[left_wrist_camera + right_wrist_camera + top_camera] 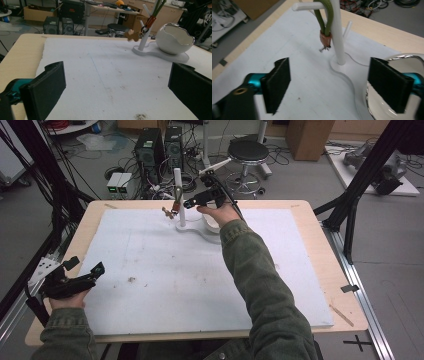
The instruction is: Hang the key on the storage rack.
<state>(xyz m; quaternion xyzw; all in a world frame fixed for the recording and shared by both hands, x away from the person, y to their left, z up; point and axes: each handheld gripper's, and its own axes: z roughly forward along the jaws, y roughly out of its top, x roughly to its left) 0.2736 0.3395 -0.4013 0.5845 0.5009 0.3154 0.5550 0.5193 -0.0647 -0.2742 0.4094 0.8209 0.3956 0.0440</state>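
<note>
The left gripper (117,85) has its two black jaws wide apart, one at the lower left with a teal part behind it, the other at the lower right, and nothing lies between them. Under them stretches a white foam sheet (100,67) with small dark specks, laid on the pale wooden desk (22,52). Farther off on the sheet stands a white stand (160,53) with an upright post. A keyring with a green cord (151,21), a red tag and a small brown charm hangs from the post. Just beside the post, on the stand's base, sits a white egg-shaped bowl (175,38) with a jagged rim. Beyond the desk are a stool (117,27) and computer cases (58,25).
</note>
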